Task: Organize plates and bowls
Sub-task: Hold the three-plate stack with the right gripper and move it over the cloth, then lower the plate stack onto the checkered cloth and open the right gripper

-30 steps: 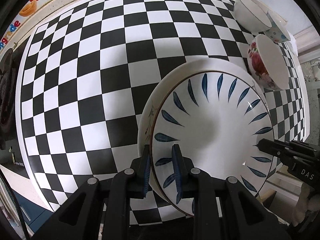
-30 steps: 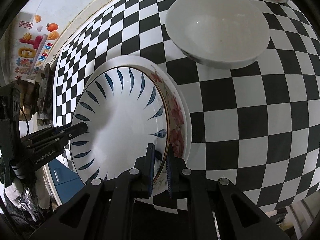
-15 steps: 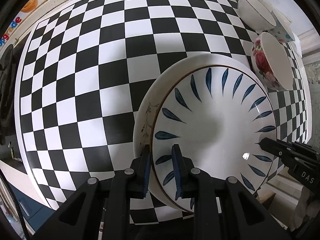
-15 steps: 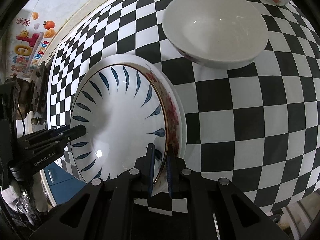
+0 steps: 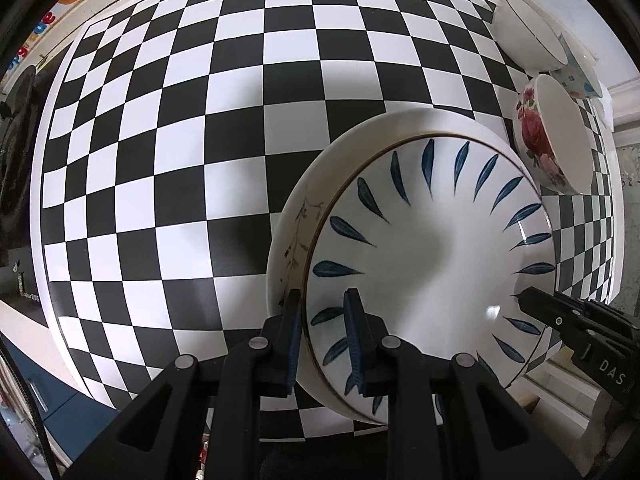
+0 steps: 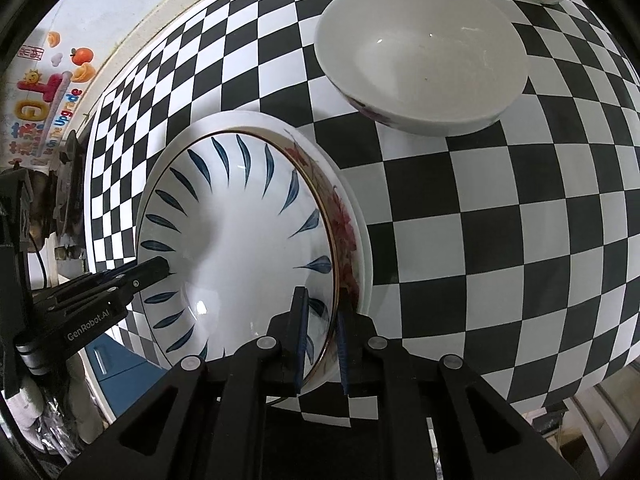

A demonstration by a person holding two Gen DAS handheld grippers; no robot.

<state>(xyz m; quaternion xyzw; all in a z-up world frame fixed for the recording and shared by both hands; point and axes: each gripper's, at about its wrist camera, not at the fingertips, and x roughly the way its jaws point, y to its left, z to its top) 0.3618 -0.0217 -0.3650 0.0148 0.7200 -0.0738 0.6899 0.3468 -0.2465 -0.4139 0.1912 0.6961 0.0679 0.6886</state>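
While both grippers pinch the stacked plates, the left gripper (image 5: 322, 336) jaws clamp one rim of the leaf plate (image 5: 432, 256) and floral plate (image 5: 296, 232); the right gripper (image 6: 320, 336) jaws clamp the opposite rim. A bowl (image 6: 424, 52) stands on the table (image 5: 180, 140) beyond.

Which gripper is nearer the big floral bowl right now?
Right. The right gripper grips the plate stack's rim on the side facing the floral bowl; the left gripper clamps the opposite rim, farther off.
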